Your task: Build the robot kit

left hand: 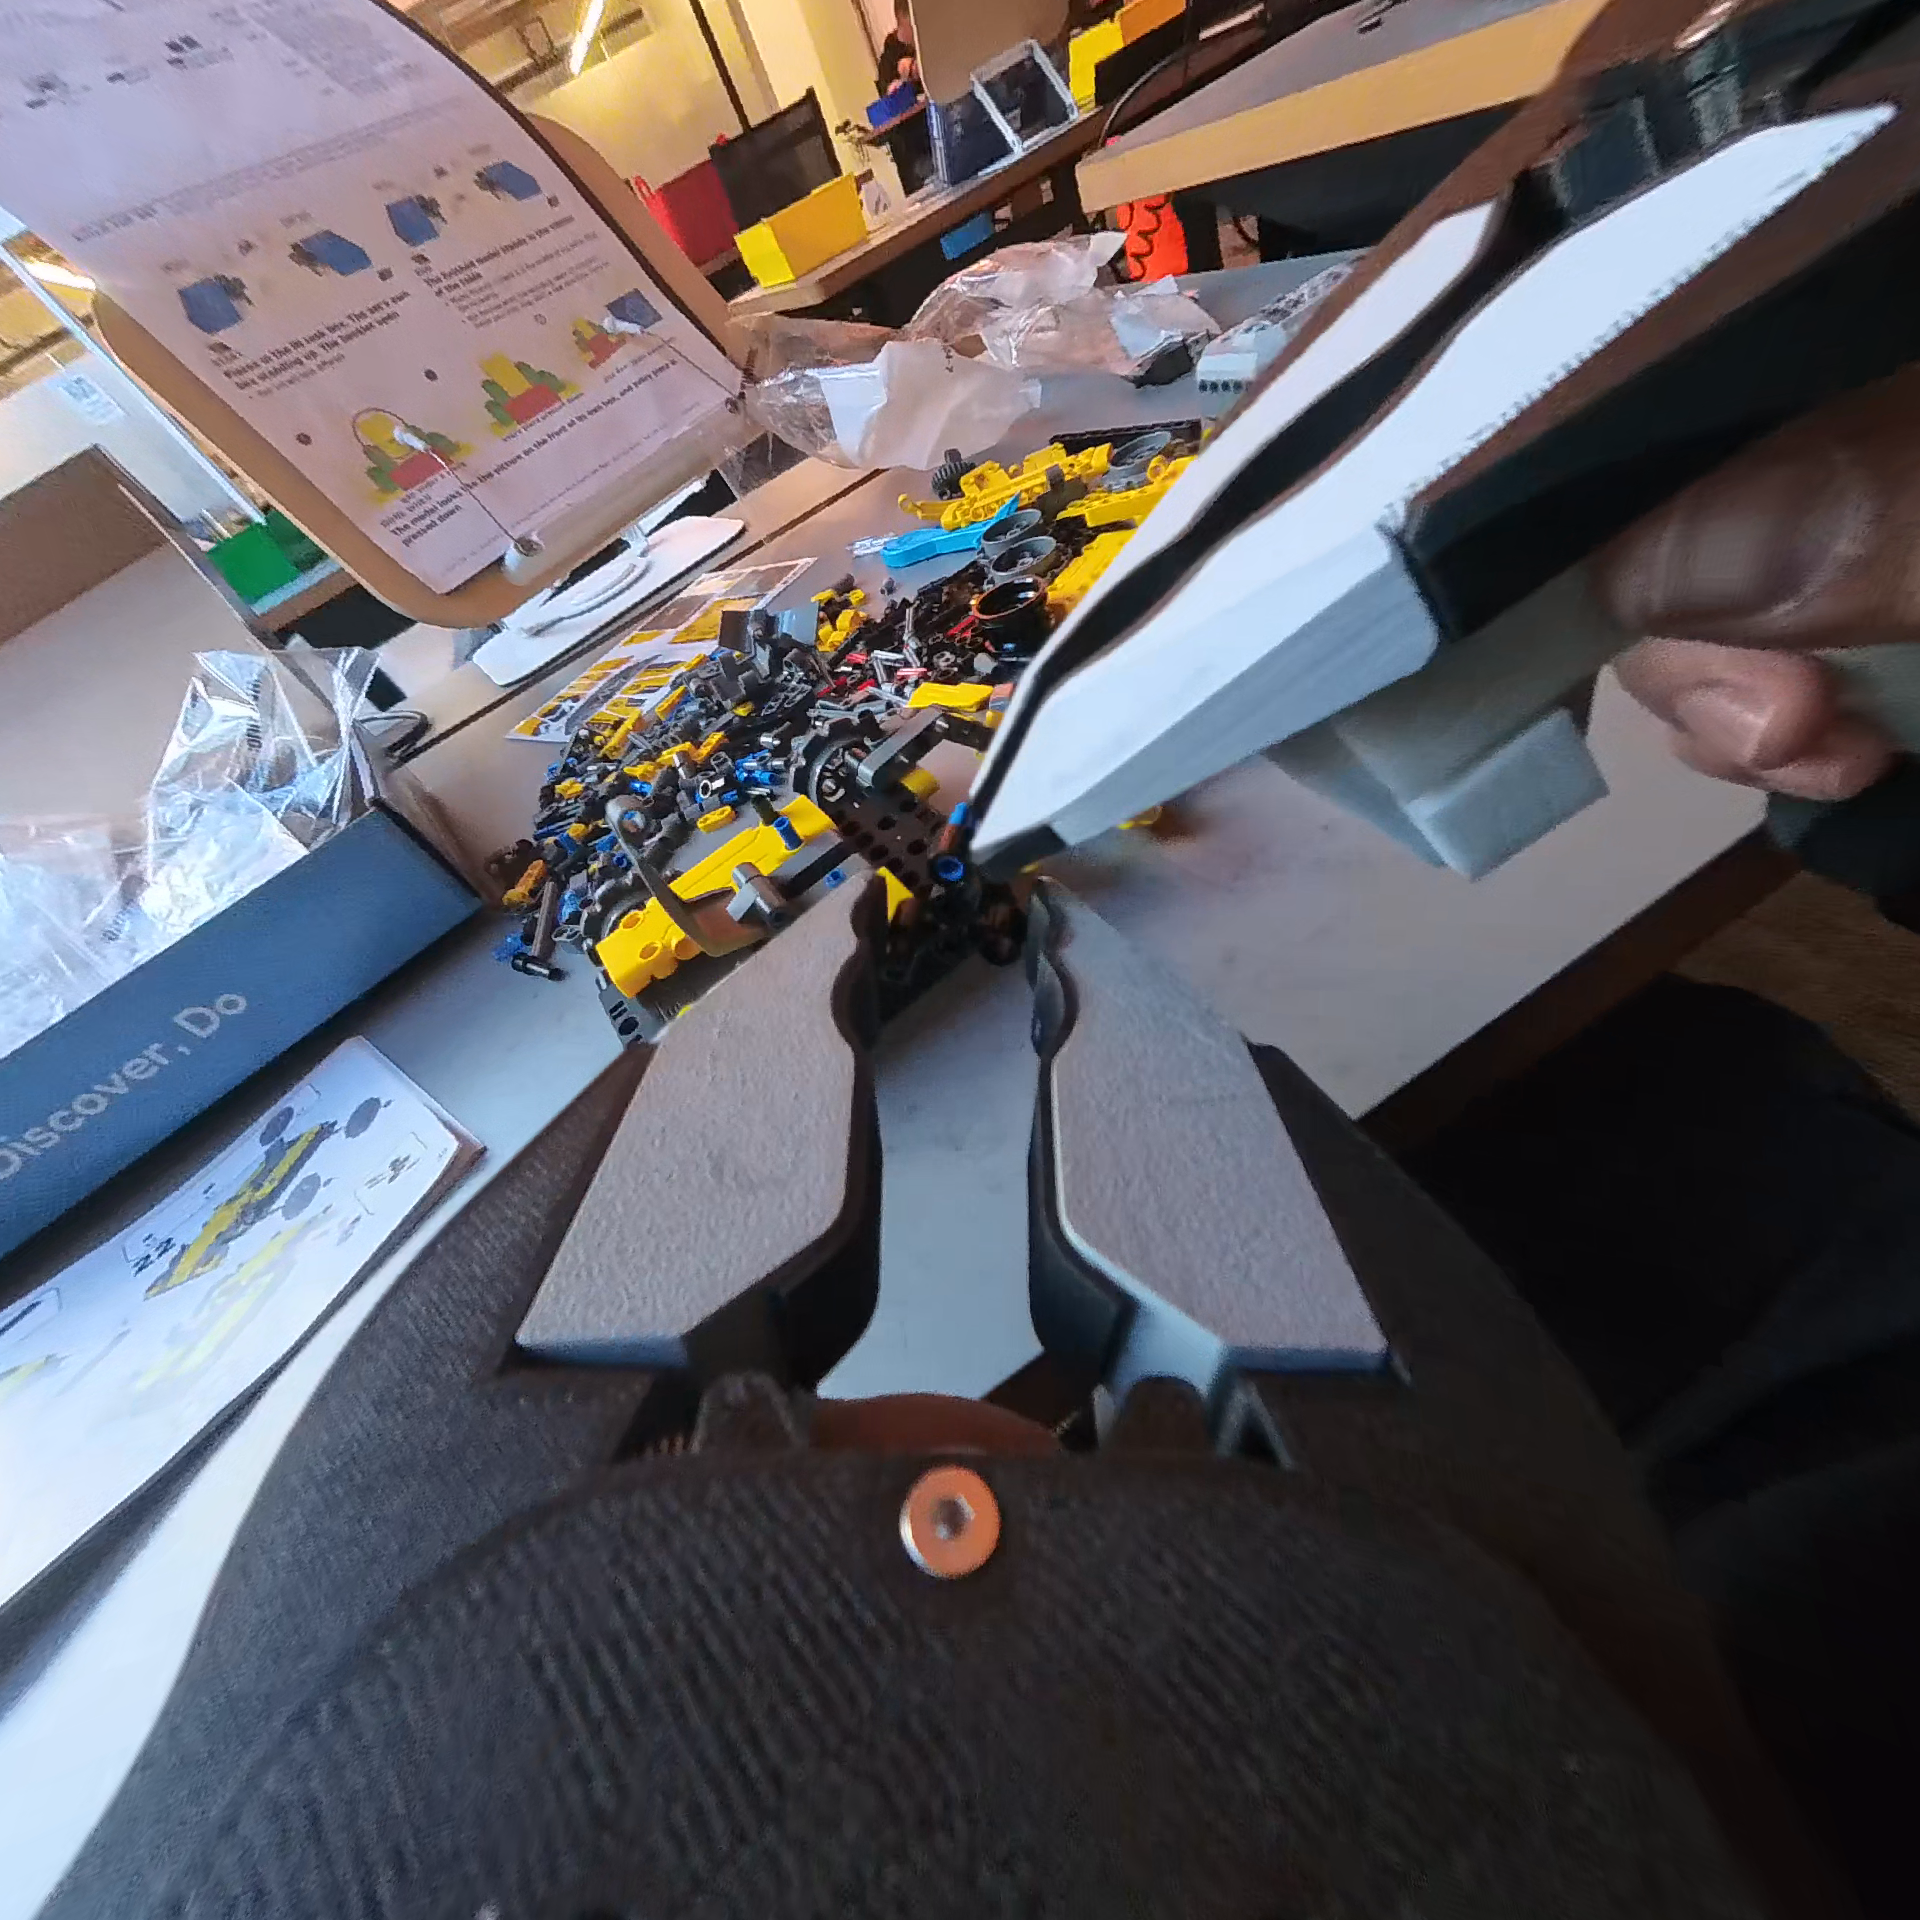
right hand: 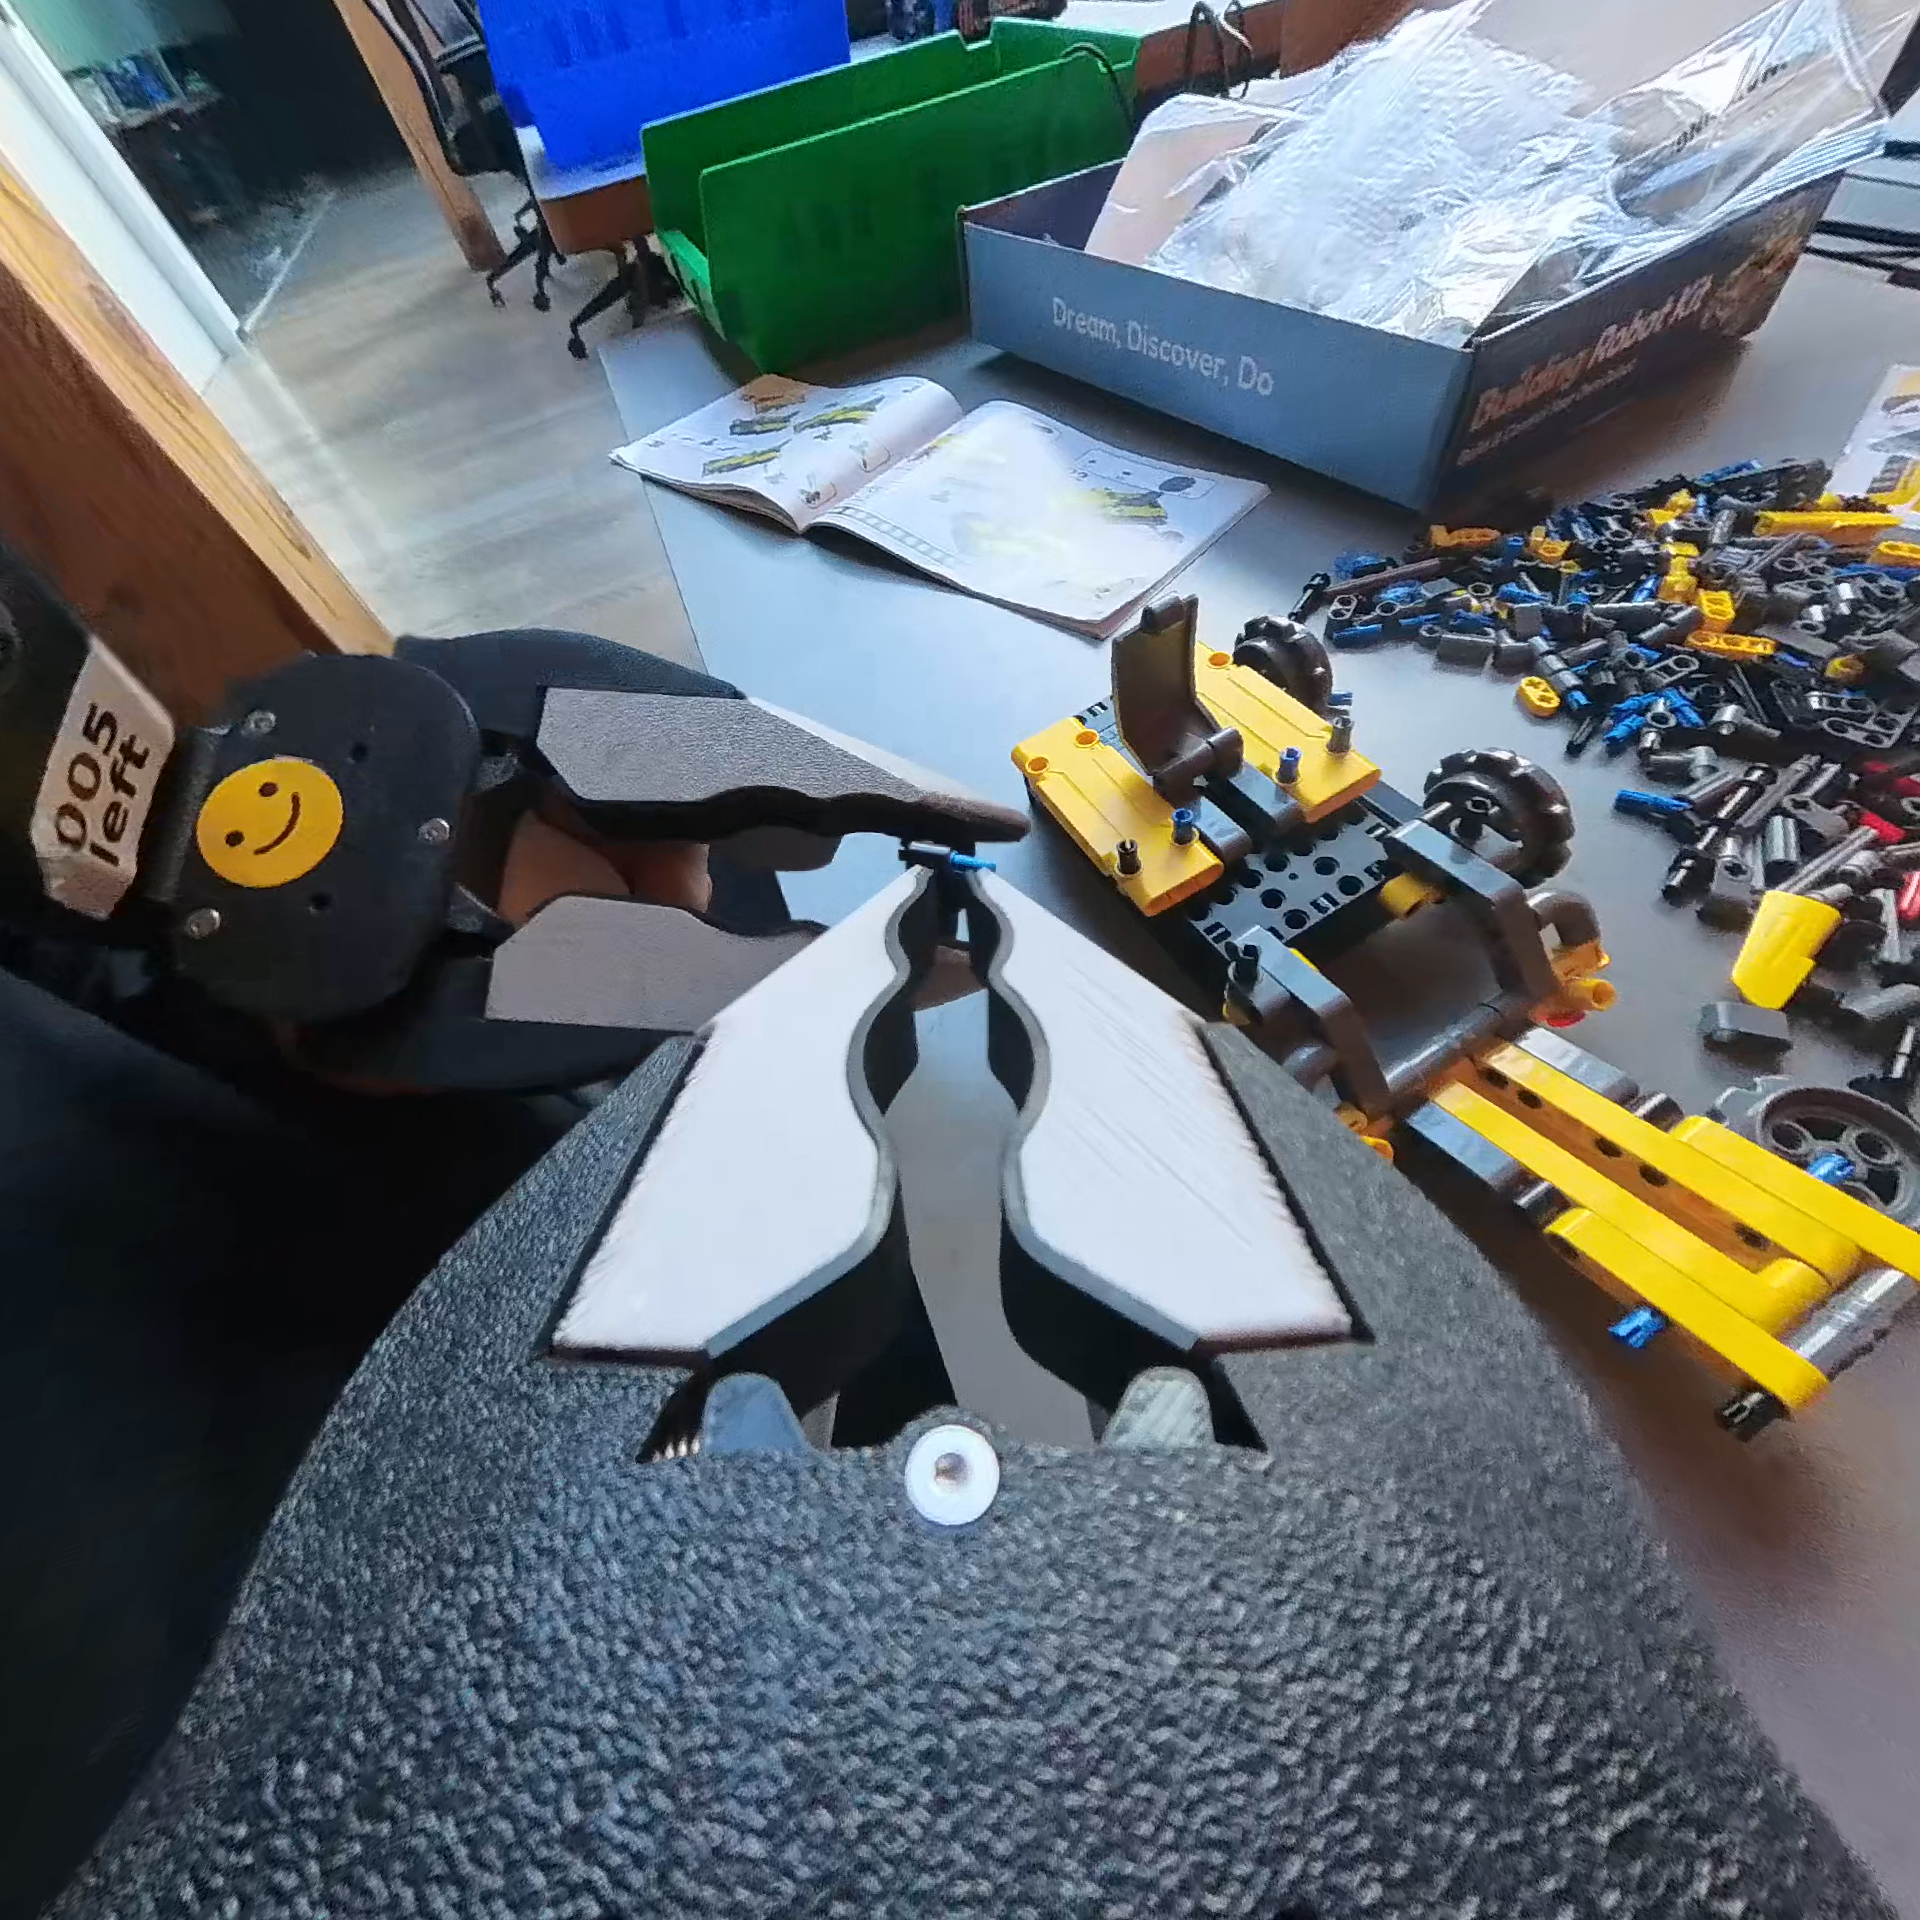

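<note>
My right gripper (right hand: 951,883) is shut on a small black connector with a blue pin (right hand: 948,862), held just above the dark table (right hand: 831,644). It enters the left wrist view (left hand: 977,847) from the upper right, with the pin (left hand: 945,868) at its tip. My left gripper (left hand: 951,920) is open, its jaws on either side of that piece. Its fingers (right hand: 769,758) show from the left, the upper one just over the connector. A yellow and black vehicle chassis (right hand: 1299,862) lies right behind it and also shows in the left wrist view (left hand: 717,904).
A pile of small black, blue and yellow parts (right hand: 1714,644) lies beyond the chassis. A blue box (right hand: 1226,364) with plastic bags and an open booklet (right hand: 935,488) sit farther back. Green bins (right hand: 883,208) stand behind. A sheet on a stand (left hand: 364,260) is opposite. A hand (left hand: 1745,644) holds the right gripper. Only a small space, under 4 cm, lies between the two pairs of fingers.
</note>
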Available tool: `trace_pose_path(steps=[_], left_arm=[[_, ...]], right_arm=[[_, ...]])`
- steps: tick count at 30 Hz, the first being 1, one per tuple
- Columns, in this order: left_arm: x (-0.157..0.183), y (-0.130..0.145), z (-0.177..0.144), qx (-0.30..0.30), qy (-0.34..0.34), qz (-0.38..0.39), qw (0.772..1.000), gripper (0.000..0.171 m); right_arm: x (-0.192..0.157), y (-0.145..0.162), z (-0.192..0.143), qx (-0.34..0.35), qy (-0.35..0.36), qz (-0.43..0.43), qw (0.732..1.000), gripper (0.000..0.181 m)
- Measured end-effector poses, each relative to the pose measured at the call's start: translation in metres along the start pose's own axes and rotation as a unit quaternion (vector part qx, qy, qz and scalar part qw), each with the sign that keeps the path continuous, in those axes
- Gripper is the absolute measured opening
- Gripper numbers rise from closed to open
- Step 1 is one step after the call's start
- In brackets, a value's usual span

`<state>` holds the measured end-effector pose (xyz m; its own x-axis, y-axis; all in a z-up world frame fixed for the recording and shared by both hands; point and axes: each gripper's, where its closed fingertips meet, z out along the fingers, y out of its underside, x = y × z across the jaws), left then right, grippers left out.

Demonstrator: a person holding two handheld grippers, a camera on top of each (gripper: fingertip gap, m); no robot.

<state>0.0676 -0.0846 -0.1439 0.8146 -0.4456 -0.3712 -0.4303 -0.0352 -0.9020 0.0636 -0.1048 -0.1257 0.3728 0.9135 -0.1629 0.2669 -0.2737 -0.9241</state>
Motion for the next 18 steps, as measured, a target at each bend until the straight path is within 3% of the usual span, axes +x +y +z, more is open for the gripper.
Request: trace_pose_path(steps=[4,7,18], left_arm=[[-0.005,0.004,0.003,-0.001,-0.013,0.002,1.000,0.023],[-0.005,0.003,0.004,0.001,-0.023,0.004,1.000,0.023],[0.009,0.001,0.003,0.008,0.003,0.013,1.000,0.023]], right_arm=[[0.011,0.003,0.001,0.011,0.036,0.010,0.999,0.021],[0.007,0.003,0.002,0.014,0.014,0.028,0.999,0.025],[0.005,0.007,0.011,-0.006,-0.014,0.042,0.999,0.017]])
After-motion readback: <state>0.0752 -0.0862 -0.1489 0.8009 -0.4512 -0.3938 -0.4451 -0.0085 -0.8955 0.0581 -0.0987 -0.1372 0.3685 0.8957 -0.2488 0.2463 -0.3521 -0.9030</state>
